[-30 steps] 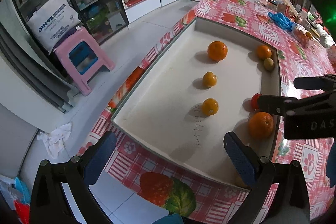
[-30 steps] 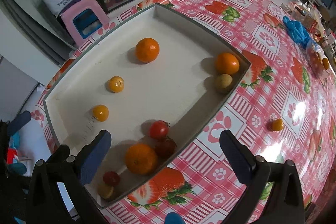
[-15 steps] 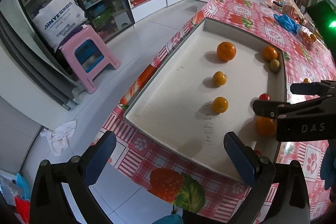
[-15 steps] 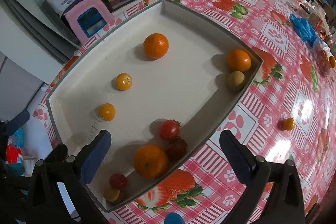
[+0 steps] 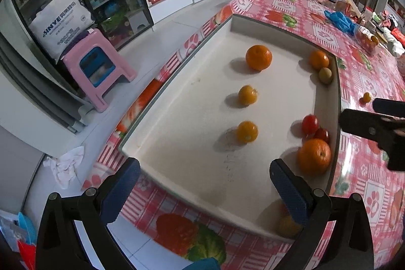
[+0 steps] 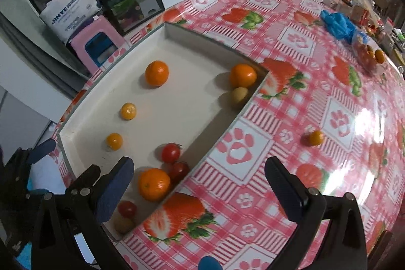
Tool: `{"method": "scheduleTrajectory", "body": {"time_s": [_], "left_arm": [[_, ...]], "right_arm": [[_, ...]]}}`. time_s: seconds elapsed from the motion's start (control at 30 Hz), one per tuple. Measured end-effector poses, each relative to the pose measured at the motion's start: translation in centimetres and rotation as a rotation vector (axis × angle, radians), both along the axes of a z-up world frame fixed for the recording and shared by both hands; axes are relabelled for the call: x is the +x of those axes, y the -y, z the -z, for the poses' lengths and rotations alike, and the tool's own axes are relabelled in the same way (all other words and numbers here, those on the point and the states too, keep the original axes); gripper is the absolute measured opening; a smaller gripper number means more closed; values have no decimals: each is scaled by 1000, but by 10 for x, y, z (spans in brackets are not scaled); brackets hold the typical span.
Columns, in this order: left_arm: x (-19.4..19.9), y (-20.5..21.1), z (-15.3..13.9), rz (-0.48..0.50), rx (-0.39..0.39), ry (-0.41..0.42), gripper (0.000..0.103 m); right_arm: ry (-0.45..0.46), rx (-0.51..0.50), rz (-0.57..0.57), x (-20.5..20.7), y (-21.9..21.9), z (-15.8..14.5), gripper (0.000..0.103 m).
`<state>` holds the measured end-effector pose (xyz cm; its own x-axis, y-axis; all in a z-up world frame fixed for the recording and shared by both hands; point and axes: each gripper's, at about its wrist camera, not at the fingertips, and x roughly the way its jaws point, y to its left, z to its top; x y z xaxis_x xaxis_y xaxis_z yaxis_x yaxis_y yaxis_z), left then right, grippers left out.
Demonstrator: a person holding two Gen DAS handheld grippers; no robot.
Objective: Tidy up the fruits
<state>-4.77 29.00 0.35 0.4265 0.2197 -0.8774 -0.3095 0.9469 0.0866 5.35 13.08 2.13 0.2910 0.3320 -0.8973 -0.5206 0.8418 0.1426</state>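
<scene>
Far left in the right wrist view: shallow white rectangular tray [image 6: 157, 133] on the red-and-white checked strawberry-print tablecloth [image 6: 291, 82], holding nearly all the fruit.

Along its left side, a loose line of three: small yellow-orange mandarin nearest [image 6: 114, 141], a second small mandarin behind it [image 6: 128, 111], then a large round orange farthest back [image 6: 156, 73].

Against the right wall, near end to far: a dull yellow-green fruit [image 6: 123, 224] and a small red tomato [image 6: 127, 208] in the near corner, a big orange [image 6: 154, 184] touching a dark red tomato [image 6: 179, 170], a brighter red tomato with green stalk [image 6: 171, 152] just behind, and in the far corner another orange [image 6: 242, 75] touching a small brownish-green fruit [image 6: 239, 95].

Further right, alone on the cloth and well apart from the tray: one small loose mandarin [image 6: 315, 138]. Judged the only piece left to collect here; task apparently close to done. More fruit bagged at the far right edge, too small to count.

Left gripper [image 5: 205, 191]: blue-padded fingers spread wide, nothing between them, over the tray's near end. Right gripper [image 6: 200, 184]: fingers likewise wide apart and empty, straddling the tray's right wall.

Likely next: right gripper across to the stray mandarin, then into the tray.
</scene>
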Motion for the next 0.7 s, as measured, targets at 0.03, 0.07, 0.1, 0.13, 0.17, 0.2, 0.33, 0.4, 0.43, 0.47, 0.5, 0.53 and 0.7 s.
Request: {"method": "scheduleTrajectory", "body": {"time_s": [0.03, 0.07, 0.1, 0.13, 0.17, 0.2, 0.33, 0.4, 0.43, 0.47, 0.5, 0.53, 0.7], "left_arm": [[4, 1, 1, 3, 4, -9, 103], [7, 2, 1, 7, 9, -11, 103], [9, 5, 0, 10, 18, -10, 103], [10, 7, -1, 14, 26, -7, 103], [11, 9, -2, 18, 28, -2, 103], [12, 12, -3, 22, 28, 2, 103], [16, 18, -3, 37, 28, -4, 103], [17, 21, -1, 47, 40, -14, 103], [17, 22, -1, 49, 46, -16, 103], [17, 23, 0, 50, 50, -18, 103], [18, 23, -1, 49, 52, -18, 103], [18, 24, -1, 48, 51, -17, 103], [19, 25, 0, 43, 61, -21, 103]], "right_arm": [[4, 4, 2, 1, 3, -2, 103], [5, 7, 5, 2, 5, -3, 103], [4, 9, 9, 4, 8, -3, 103], [3, 8, 11, 5, 9, -3, 103], [3, 7, 13, 5, 11, -2, 103], [2, 5, 15, 6, 12, -1, 103], [-10, 15, 18, 6, 14, 3, 103], [-14, 16, 13, 4, 14, 5, 103], [-15, 14, 9, 3, 13, 5, 103], [-14, 11, 5, 3, 13, 6, 103], [-12, 8, 3, 2, 12, 6, 103], [-9, 4, 0, 1, 11, 6, 103], [10, -7, -16, -2, 7, 5, 103]]}}
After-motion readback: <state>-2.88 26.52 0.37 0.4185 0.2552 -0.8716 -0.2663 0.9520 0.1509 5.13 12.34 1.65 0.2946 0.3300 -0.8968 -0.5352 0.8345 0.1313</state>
